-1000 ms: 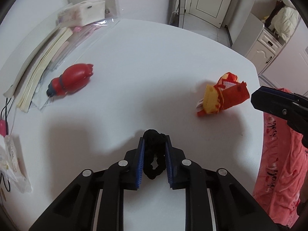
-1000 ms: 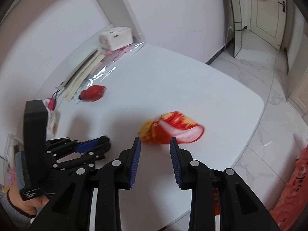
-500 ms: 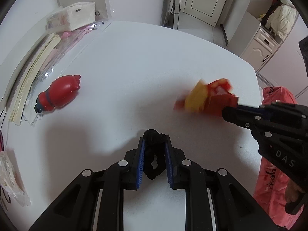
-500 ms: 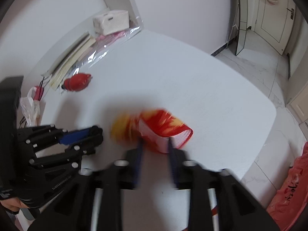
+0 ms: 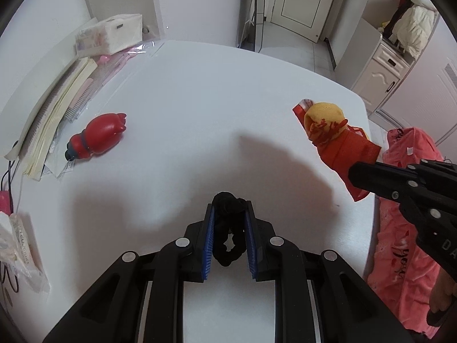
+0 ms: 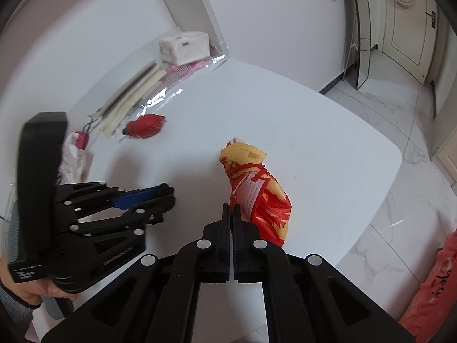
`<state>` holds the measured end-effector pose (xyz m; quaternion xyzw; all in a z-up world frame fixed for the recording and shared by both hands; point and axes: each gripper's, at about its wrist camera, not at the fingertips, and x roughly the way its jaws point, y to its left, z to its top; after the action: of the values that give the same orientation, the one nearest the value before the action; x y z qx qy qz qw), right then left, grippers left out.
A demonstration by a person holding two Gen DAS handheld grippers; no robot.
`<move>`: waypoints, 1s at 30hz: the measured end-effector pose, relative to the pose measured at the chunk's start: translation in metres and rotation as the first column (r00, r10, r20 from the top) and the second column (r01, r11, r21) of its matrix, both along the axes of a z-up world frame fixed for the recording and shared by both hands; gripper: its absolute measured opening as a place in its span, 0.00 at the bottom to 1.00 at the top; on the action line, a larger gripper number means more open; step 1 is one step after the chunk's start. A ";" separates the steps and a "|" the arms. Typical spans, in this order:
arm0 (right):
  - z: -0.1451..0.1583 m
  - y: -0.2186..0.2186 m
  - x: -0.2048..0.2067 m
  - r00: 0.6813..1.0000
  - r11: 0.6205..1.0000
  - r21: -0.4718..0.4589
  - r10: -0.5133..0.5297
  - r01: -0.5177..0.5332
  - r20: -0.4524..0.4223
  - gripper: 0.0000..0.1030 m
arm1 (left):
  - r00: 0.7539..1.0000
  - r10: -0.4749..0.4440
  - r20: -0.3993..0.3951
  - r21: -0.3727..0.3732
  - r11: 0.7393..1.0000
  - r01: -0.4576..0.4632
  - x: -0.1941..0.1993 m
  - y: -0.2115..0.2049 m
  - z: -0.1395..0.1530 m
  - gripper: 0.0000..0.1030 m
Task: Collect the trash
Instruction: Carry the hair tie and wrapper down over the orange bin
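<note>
1. The round-cornered matte white table [image 5: 200, 120] fills most of both views; its middle is bare and smooth, and its curved rim runs down the right side of the frame beside the marble-patterned floor [image 6: 400, 171].
2. A pink plastic bag [image 5: 405, 228] hangs crumpled past the table edge at the lower right of the left wrist view.
3. A stack of pale books and papers [image 5: 54, 114] lies along the upper left edge, with a soft white pouch [image 5: 114, 34] behind it.
4. The right gripper [image 6: 231, 214] has just been closing; its jaws now pinch the edge of a crinkled red-and-yellow foil wrapper [image 6: 254, 188], held over the table right of centre.
5. A glossy red plastic toy [image 5: 97, 137] lies on its side at left.
6. The left gripper [image 5: 228, 223] clamps a black ruffled fabric hair tie [image 5: 228, 228] between its blue ribbed pads.
</note>
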<state>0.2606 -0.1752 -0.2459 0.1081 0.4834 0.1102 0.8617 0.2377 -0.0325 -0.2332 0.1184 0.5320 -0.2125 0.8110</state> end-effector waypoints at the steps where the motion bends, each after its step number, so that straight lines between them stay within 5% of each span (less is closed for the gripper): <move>1: 0.004 0.000 -0.004 1.000 1.000 0.002 0.001 -0.001 0.005 0.02 | 1.000 -0.003 0.004 -0.001 1.000 0.003 -0.003 -0.002 0.002 0.21; 18: 0.061 -0.055 -0.137 0.996 0.998 0.020 -0.055 0.054 0.065 0.02 | 0.992 -0.108 0.072 -0.019 0.994 0.110 -0.075 -0.065 0.042 0.21; 30: 0.050 -0.141 -0.225 0.976 0.976 0.025 -0.218 0.217 0.016 0.02 | 0.951 -0.306 0.052 -0.013 0.952 0.307 -0.124 -0.161 0.029 0.21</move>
<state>0.0354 -0.3167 -0.1960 0.1691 0.4591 0.0218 0.8718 0.1140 -0.1940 -0.2038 0.1963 0.4847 -0.3380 0.7825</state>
